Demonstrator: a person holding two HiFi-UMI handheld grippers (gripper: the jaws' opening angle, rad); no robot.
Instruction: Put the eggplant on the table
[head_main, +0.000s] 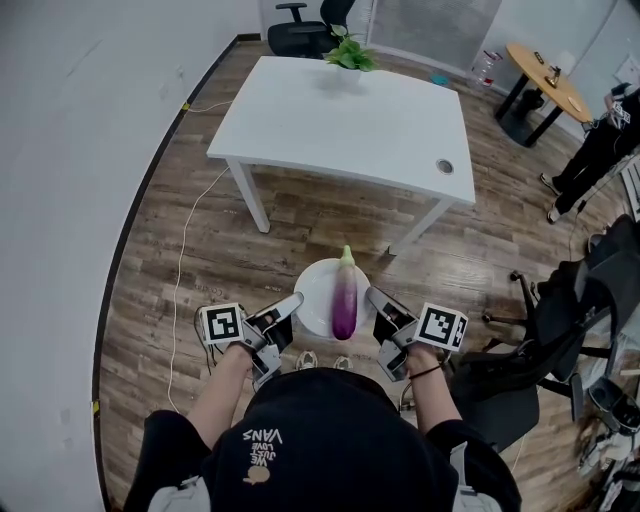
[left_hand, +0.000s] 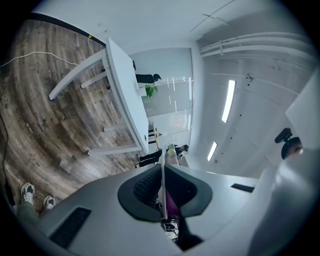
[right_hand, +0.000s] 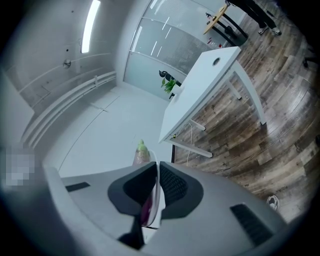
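A purple eggplant (head_main: 344, 303) with a green stem end lies on a round white plate (head_main: 316, 290), held in the air over the wooden floor. My left gripper (head_main: 298, 299) is shut on the plate's left rim and my right gripper (head_main: 369, 293) is shut on its right rim. The left gripper view has the plate (left_hand: 162, 172) edge-on between the pads, with the eggplant (left_hand: 171, 202) behind it. In the right gripper view the plate (right_hand: 156, 187) is likewise pinched edge-on, and the eggplant (right_hand: 141, 151) pokes out above. The white table (head_main: 340, 120) stands ahead, apart from the plate.
A potted plant (head_main: 350, 53) stands at the table's far edge, and a round cable hole (head_main: 444, 166) is near its right corner. Behind are an office chair (head_main: 305, 33) and a round wooden table (head_main: 546, 80). A person (head_main: 596, 150) stands at right; dark chairs (head_main: 560, 320) crowd the right.
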